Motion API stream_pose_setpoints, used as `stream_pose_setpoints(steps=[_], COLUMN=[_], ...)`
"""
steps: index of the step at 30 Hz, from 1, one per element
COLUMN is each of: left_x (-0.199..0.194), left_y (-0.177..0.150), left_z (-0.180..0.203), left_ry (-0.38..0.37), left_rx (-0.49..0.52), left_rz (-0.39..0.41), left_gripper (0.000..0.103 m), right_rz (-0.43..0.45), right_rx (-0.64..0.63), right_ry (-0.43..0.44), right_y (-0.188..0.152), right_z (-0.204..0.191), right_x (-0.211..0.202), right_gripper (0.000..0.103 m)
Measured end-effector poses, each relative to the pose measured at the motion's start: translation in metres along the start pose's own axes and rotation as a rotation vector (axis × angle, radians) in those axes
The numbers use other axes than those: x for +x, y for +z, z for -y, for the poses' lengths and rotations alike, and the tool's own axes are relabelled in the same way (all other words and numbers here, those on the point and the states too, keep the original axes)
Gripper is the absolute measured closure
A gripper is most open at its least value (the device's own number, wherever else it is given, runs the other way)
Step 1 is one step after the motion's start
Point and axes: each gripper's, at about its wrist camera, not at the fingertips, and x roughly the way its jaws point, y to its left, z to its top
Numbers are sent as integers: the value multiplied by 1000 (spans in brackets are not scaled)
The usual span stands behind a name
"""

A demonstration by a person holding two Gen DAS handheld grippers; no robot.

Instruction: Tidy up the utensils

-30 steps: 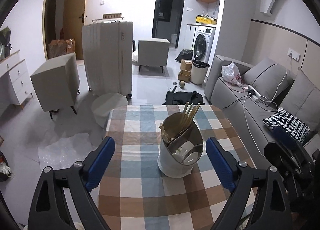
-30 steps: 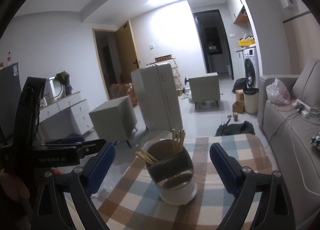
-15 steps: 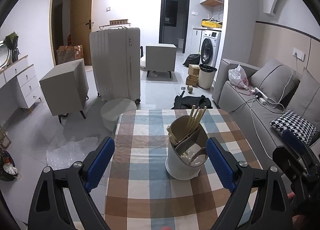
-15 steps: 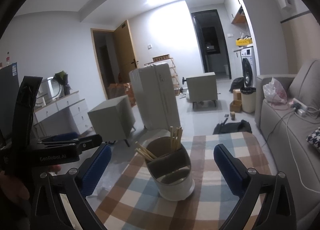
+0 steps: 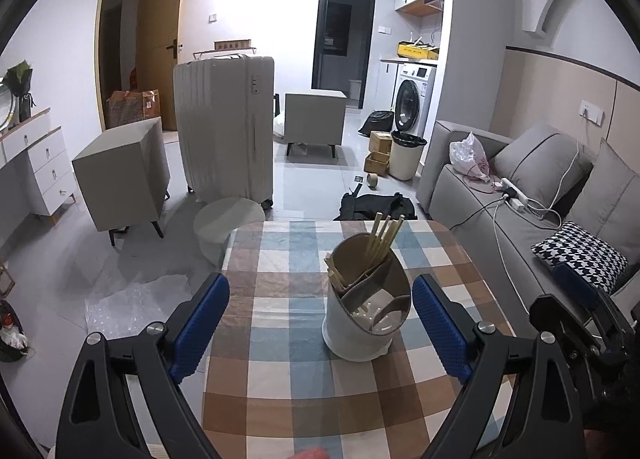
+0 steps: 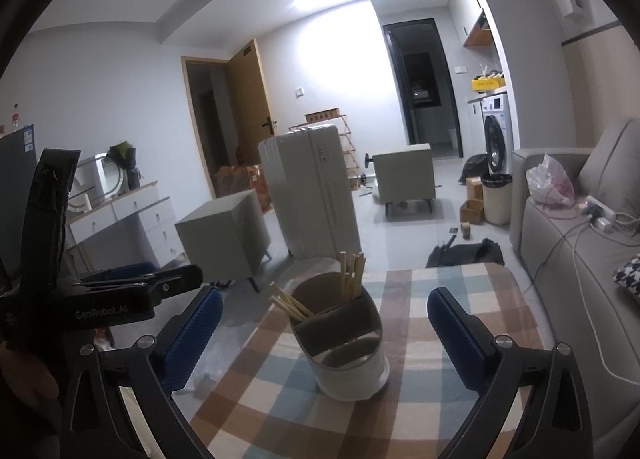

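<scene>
A white utensil holder [image 5: 362,319] [image 6: 346,347] with beige inner compartments stands upright on the checked tablecloth [image 5: 280,359] [image 6: 404,387]. Several wooden chopsticks [image 5: 384,235] [image 6: 352,273] stick out of its rear compartments. My left gripper [image 5: 320,321] is open, its blue pads wide apart on the near side of the holder, apart from it. My right gripper [image 6: 322,325] is open too, blue pads on either side of the holder in the picture, nothing between them. The left gripper's black body [image 6: 120,295] shows at the left of the right wrist view.
Beyond the table stand a white suitcase [image 5: 228,127], grey cube stools [image 5: 124,175], a round white stool [image 5: 228,219] and a black bag [image 5: 376,205] on the floor. A grey sofa [image 5: 520,199] with cables and a houndstooth cushion [image 5: 580,251] runs along the right.
The left wrist view has shifted a little: the holder now sits slightly further right and higher in it. Both grippers stay open. The right wrist view has tilted up slightly.
</scene>
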Motion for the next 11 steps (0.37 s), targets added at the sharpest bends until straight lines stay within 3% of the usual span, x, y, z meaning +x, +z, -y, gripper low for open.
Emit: stream_pose_setpoints(steps=[11], left_x=[1], left_y=[1], left_z=[0], left_ry=[12], left_rx=[5], left_rz=[9], left_gripper=[13], right_rz=[-9], right_rx=[4], right_ry=[0], right_y=[0], right_z=[3], right_x=[4], right_gripper=[0])
